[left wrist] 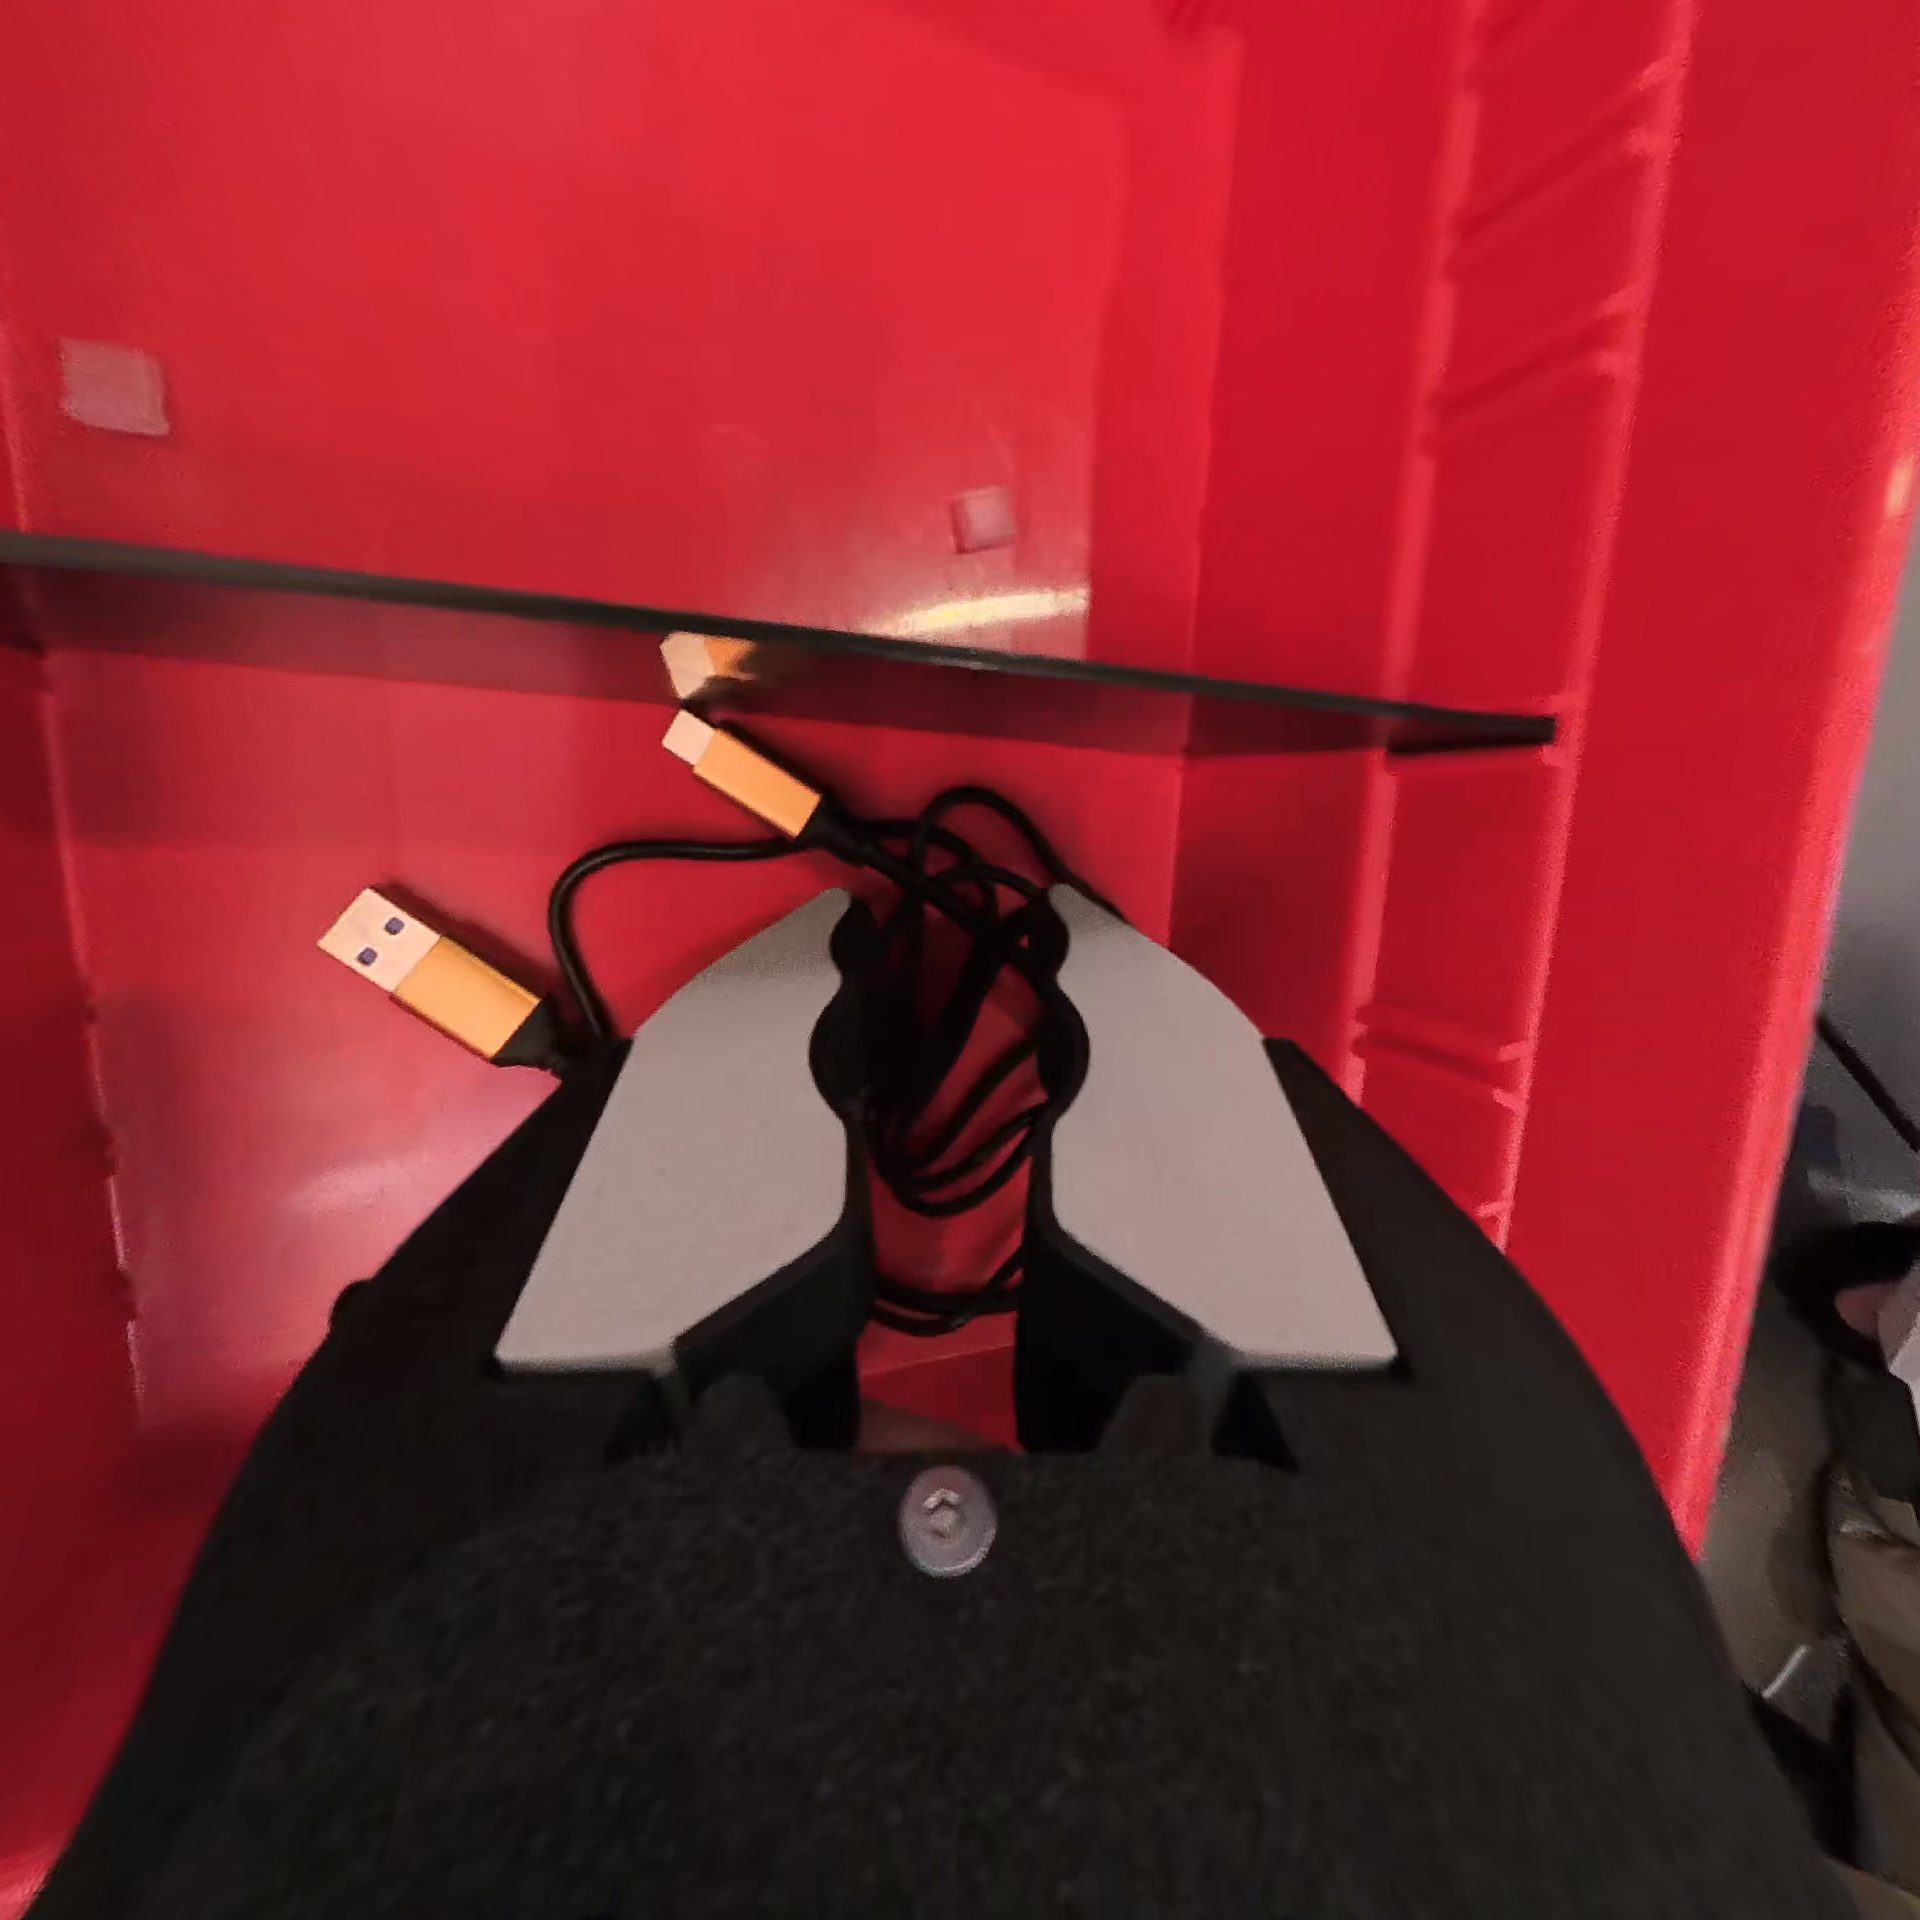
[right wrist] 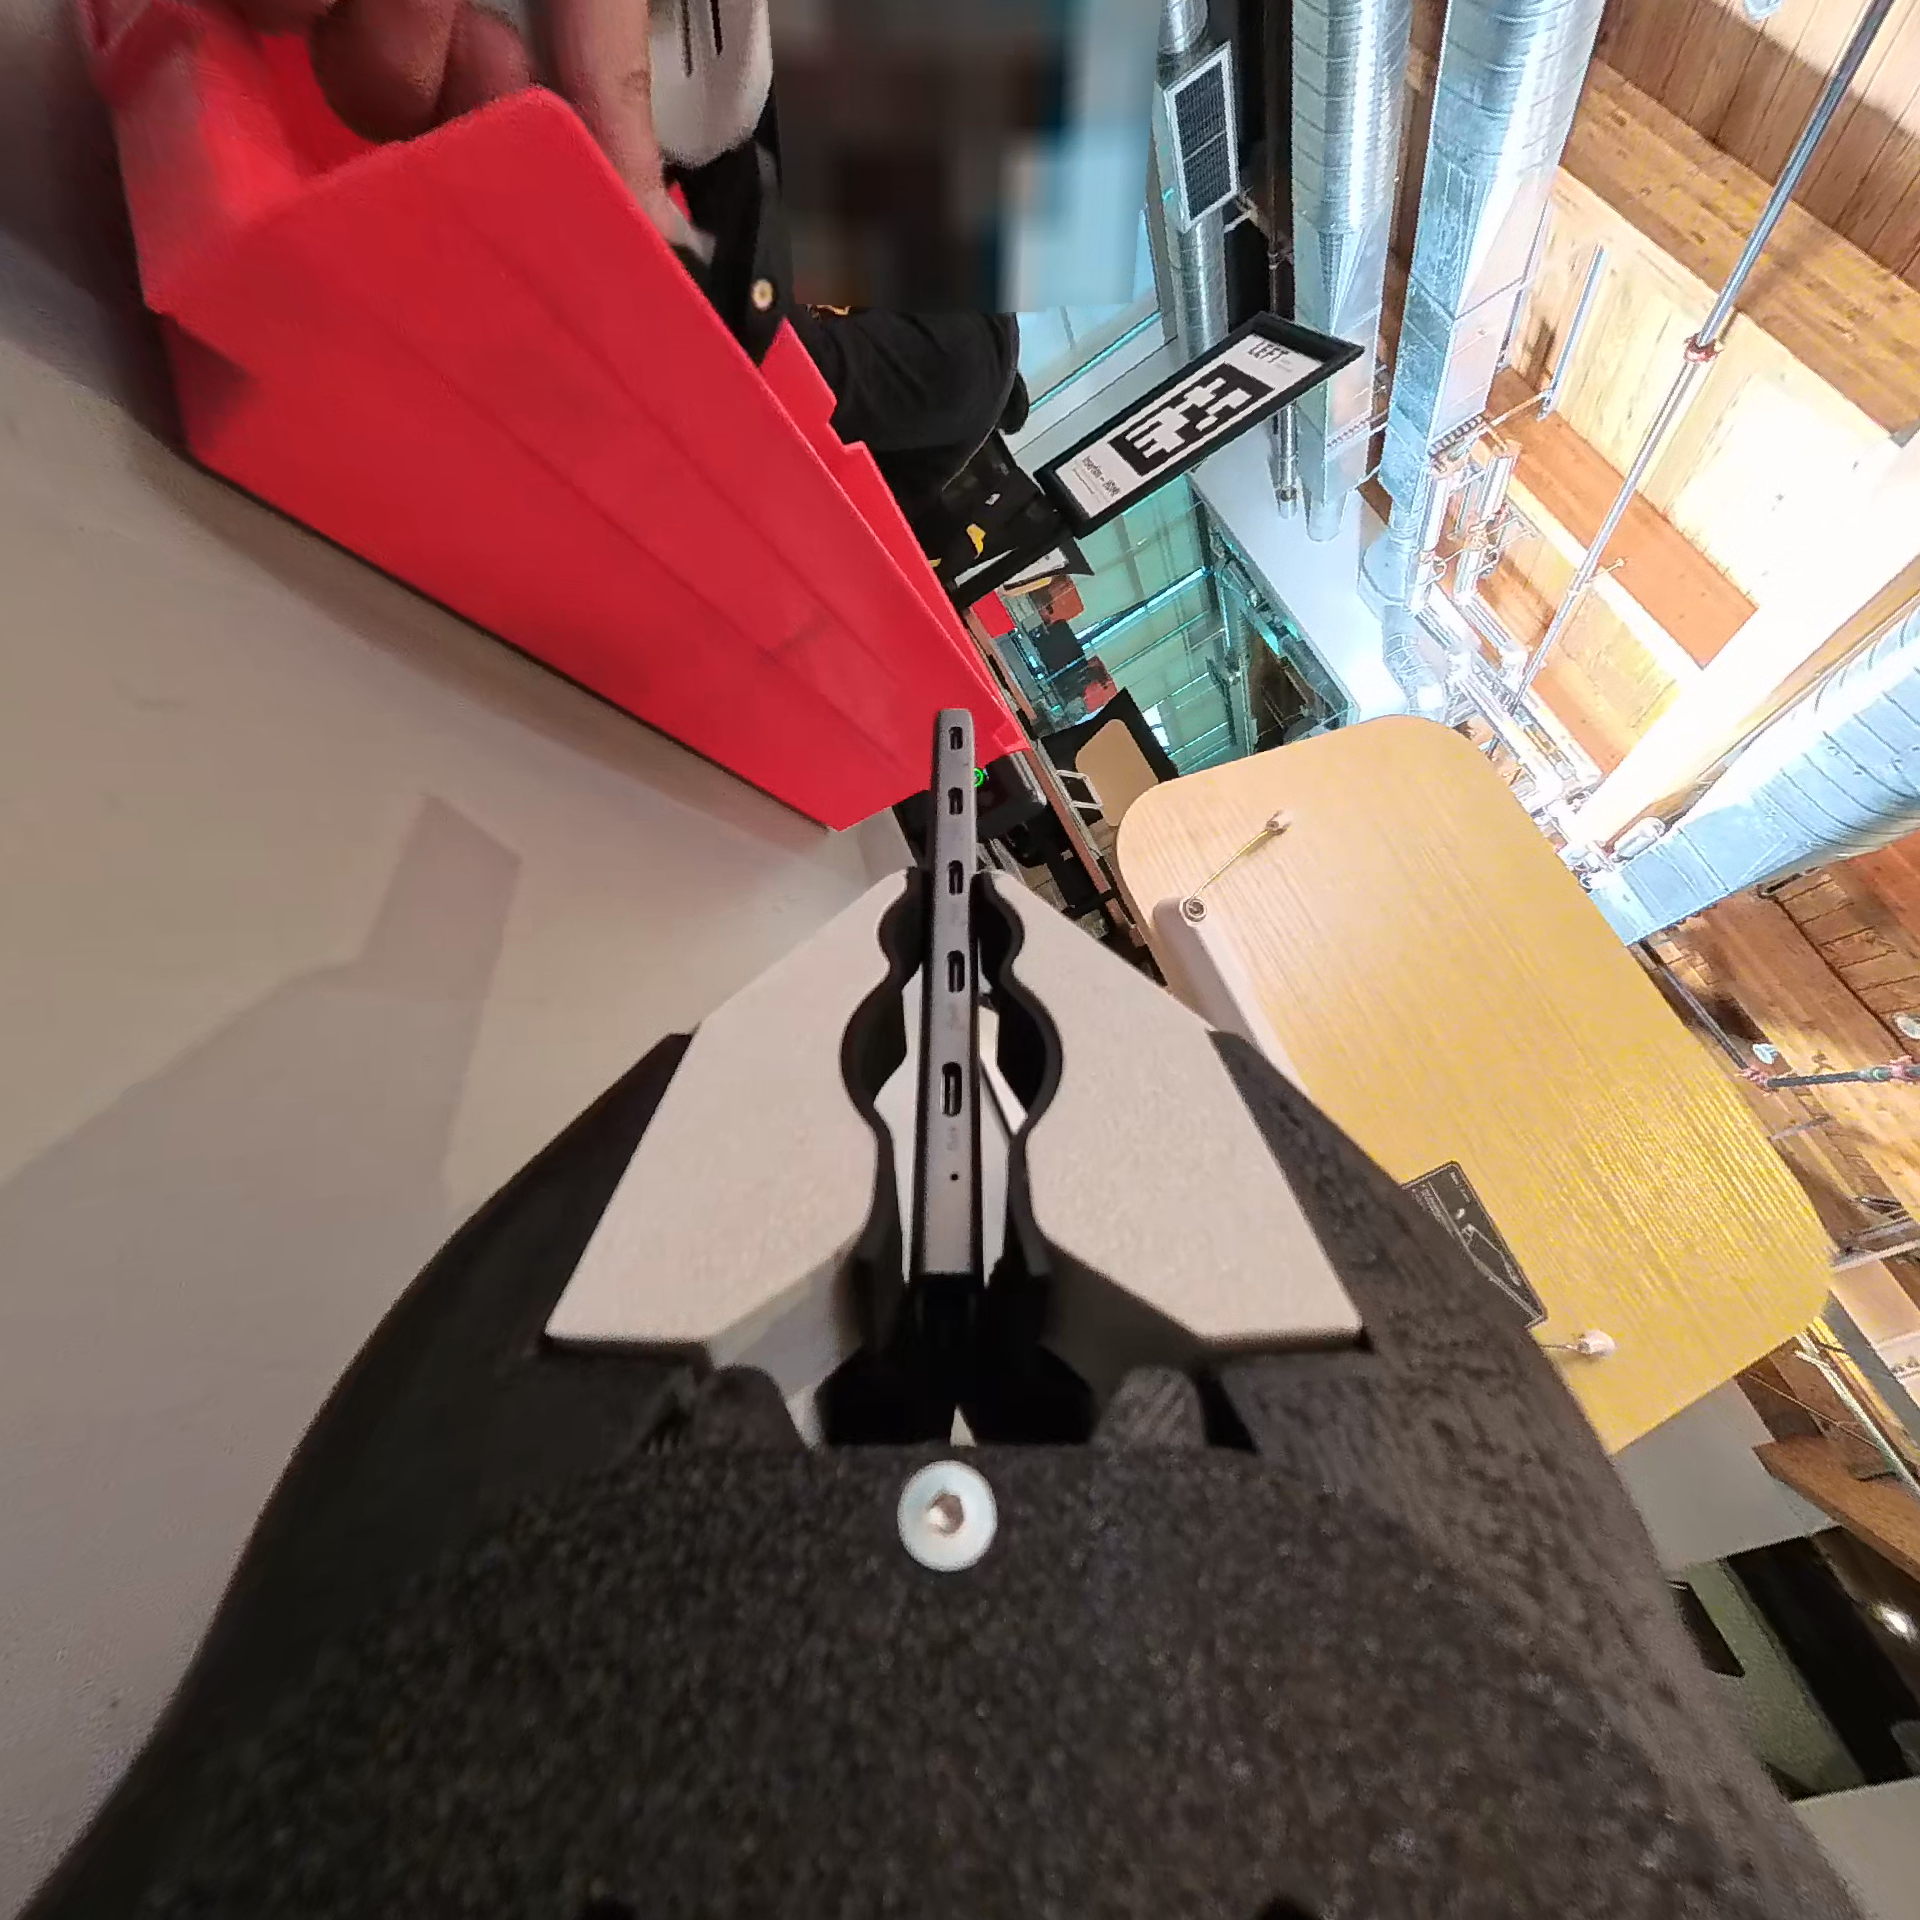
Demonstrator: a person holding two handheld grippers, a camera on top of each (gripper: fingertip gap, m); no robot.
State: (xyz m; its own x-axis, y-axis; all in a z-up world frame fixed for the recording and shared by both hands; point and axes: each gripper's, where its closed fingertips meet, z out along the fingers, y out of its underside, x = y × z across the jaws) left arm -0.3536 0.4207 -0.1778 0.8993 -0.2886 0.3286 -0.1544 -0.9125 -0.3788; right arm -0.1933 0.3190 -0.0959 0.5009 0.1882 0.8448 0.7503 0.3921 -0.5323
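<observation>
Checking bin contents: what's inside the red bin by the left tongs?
A bundled black cable with two orange plugs, clamped in the left tongs, under a black divider. The tongs hide the red bin floor below.

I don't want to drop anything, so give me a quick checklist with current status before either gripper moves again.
1. Left gripper closed on the black cable: ok, the bundled strands sit pinched between its fingers.
2. Cable ends free: ok for the large orange plug, which hangs loose on the left; cannot tell for the small orange plug, which sits right by the dark divider.
3. Left gripper inside the red bin: ok, red walls surround it.
4. Right gripper closed on the grey hub: ok, clamped edge-on with its ports facing the camera.
5. Hub clear of the red bin: cannot tell, its tip overlaps the bin's corner in the right wrist view.
</observation>
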